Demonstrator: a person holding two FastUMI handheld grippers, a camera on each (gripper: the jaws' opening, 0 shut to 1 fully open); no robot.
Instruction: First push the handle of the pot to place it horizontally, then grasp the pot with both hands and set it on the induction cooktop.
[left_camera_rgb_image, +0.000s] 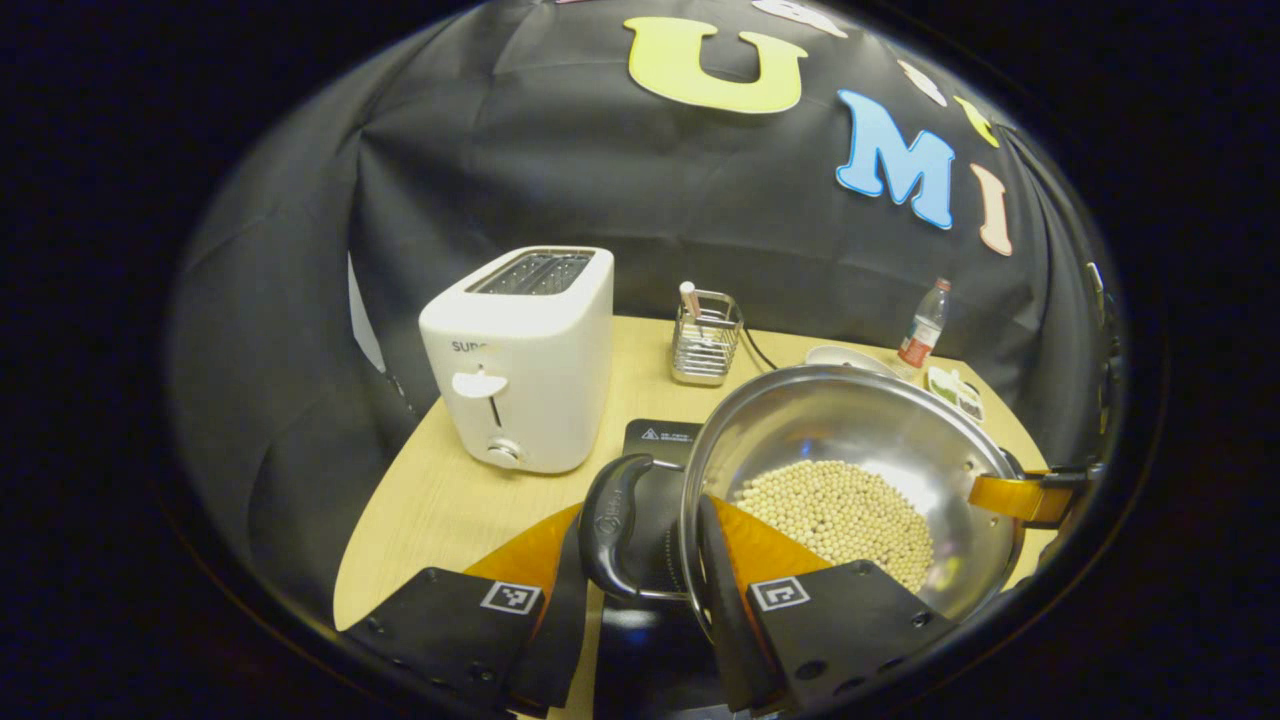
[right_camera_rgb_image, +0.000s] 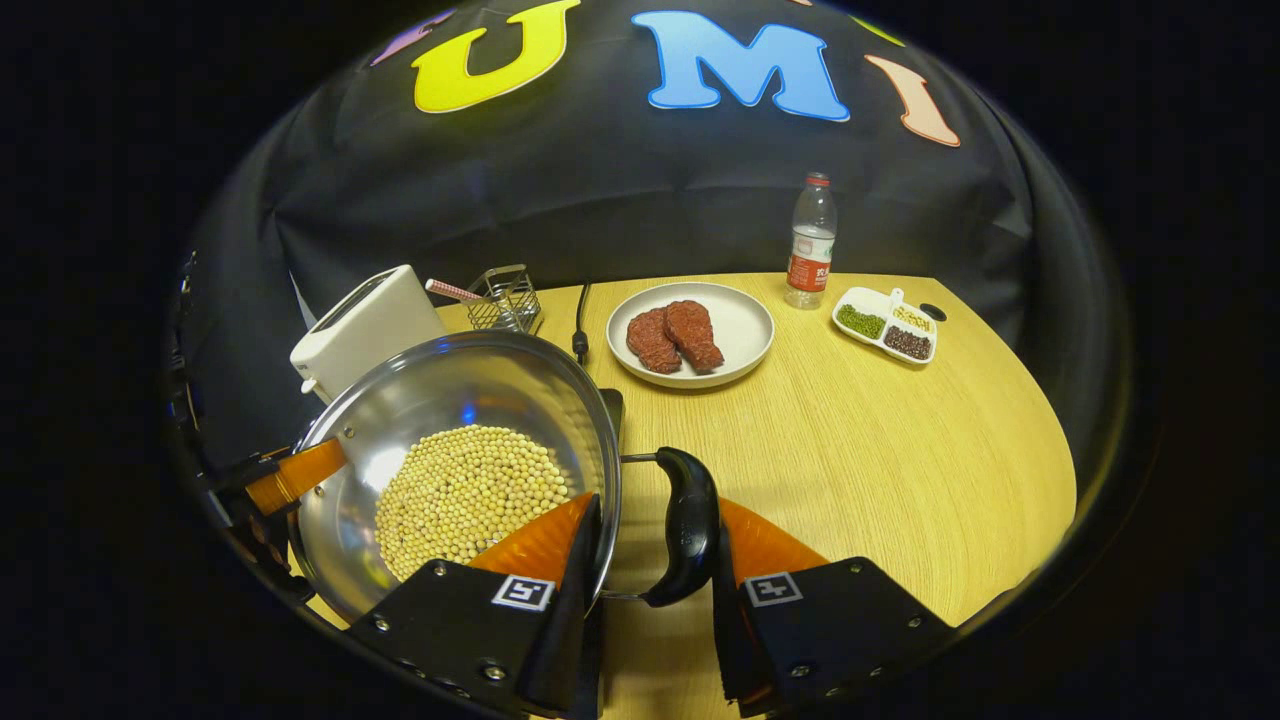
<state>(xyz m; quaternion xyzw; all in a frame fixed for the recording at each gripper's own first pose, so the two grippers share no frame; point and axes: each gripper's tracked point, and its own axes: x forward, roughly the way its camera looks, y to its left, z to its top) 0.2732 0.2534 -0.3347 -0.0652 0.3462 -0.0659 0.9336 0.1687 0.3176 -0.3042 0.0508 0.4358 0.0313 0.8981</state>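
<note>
Light wooden table (right_camera_rgb_image: 880, 450), rounded edge, against the booth wall. On it at the back: white toaster (left_camera_rgb_image: 520, 355), wire basket (left_camera_rgb_image: 706, 340), plate with two pieces of meat (right_camera_rgb_image: 745, 325), water bottle (right_camera_rgb_image: 810, 243), divided dish of beans (right_camera_rgb_image: 885, 323). Black induction cooktop (left_camera_rgb_image: 660, 436) lies just right of the toaster.

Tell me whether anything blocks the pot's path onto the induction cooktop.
Nothing visible does. The pot of beans, gripped at both handles, hangs right over the induction cooktop. The toaster and utensil rack stand off to the sides.
</note>
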